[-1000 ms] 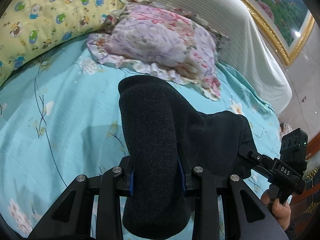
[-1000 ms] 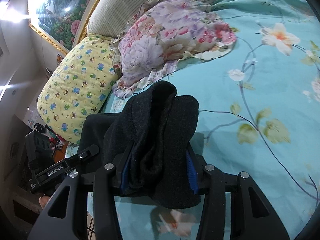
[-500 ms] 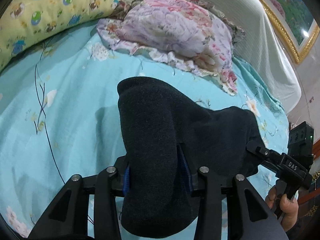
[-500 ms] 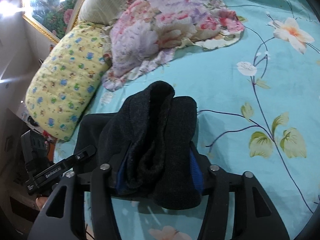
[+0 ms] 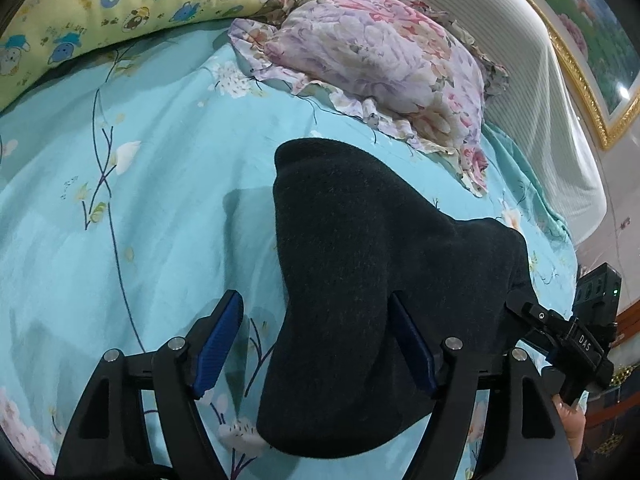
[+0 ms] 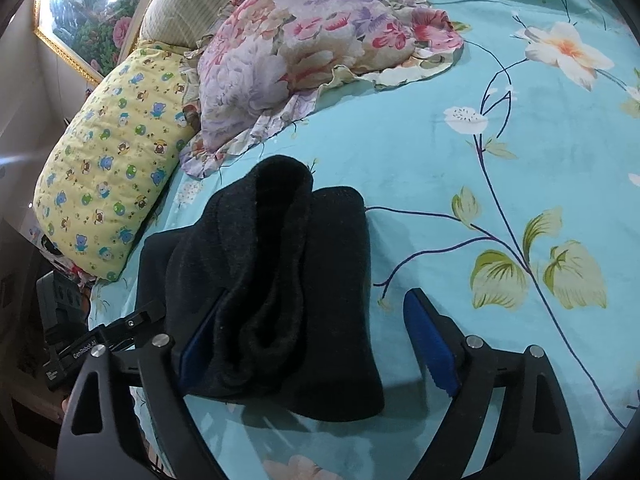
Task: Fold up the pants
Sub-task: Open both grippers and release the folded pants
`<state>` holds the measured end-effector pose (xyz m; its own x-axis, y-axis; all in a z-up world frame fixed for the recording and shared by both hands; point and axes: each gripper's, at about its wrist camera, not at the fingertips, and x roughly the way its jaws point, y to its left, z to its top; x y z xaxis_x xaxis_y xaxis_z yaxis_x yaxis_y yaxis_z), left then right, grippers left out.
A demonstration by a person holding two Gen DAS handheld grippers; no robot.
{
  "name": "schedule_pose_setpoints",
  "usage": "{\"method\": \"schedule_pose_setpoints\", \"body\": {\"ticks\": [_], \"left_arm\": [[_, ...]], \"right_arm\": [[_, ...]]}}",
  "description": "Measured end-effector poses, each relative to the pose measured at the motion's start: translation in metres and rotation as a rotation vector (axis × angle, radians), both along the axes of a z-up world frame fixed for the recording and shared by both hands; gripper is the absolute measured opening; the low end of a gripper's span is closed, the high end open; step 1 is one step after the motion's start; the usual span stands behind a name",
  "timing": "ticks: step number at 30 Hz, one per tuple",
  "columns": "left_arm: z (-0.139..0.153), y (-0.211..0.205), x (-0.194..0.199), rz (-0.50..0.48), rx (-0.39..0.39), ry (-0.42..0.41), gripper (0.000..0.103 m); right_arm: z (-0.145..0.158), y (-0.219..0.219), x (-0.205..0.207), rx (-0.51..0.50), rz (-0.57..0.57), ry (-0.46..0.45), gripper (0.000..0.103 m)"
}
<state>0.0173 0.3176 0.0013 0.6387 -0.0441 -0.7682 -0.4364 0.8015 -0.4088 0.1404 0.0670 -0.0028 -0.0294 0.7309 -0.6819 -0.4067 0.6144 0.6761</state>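
Observation:
The black pants (image 5: 360, 248) lie as a thick folded bundle on the teal floral bedsheet (image 5: 120, 240). My left gripper (image 5: 314, 299) straddles one end of the bundle and its jaws are opening. Its left blue pad (image 5: 218, 344) stands clear of the cloth; the right pad (image 5: 412, 348) lies against it. My right gripper (image 6: 320, 296) straddles the other end of the pants (image 6: 288, 280), jaws also opening. Its right pad (image 6: 430, 344) is well off the cloth and the left pad (image 6: 198, 340) sits beside the folds. Each gripper shows at the edge of the other's view.
A floral ruffled pillow (image 5: 380, 64) lies just beyond the pants, and a yellow cartoon-print pillow (image 5: 100, 8) beside it. A striped padded headboard (image 5: 540, 92) and a gold-framed picture (image 5: 592, 48) stand behind. A hand (image 5: 572, 420) holds the other gripper near the bed's edge.
Both grippers were shut on the pants and have spread wide, letting go. Both sank toward the bed, and the bundle now rests on the sheet.

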Motion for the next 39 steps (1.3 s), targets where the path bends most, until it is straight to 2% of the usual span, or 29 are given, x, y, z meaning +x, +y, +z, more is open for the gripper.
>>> {"method": "schedule_pose_setpoints", "body": {"ticks": [5, 11, 18, 31, 39], "left_arm": [[0.005, -0.002, -0.008, 0.014, 0.004, -0.002, 0.075], [0.016, -0.011, -0.021, 0.021, 0.045, -0.015, 0.075], [0.023, -0.025, -0.034, 0.022, 0.067, -0.024, 0.075], [0.024, -0.054, -0.054, 0.018, 0.125, -0.023, 0.078], [0.023, -0.07, -0.066, 0.004, 0.212, 0.0, 0.08]], "right_arm": [[0.006, 0.0, -0.002, -0.017, 0.008, -0.029, 0.088], [0.018, -0.002, -0.01, -0.022, 0.019, -0.068, 0.088], [0.031, -0.003, -0.023, -0.001, 0.05, -0.119, 0.093], [0.064, -0.011, -0.059, 0.012, 0.122, -0.346, 0.097], [0.073, -0.013, -0.084, 0.02, 0.174, -0.44, 0.099]]}}
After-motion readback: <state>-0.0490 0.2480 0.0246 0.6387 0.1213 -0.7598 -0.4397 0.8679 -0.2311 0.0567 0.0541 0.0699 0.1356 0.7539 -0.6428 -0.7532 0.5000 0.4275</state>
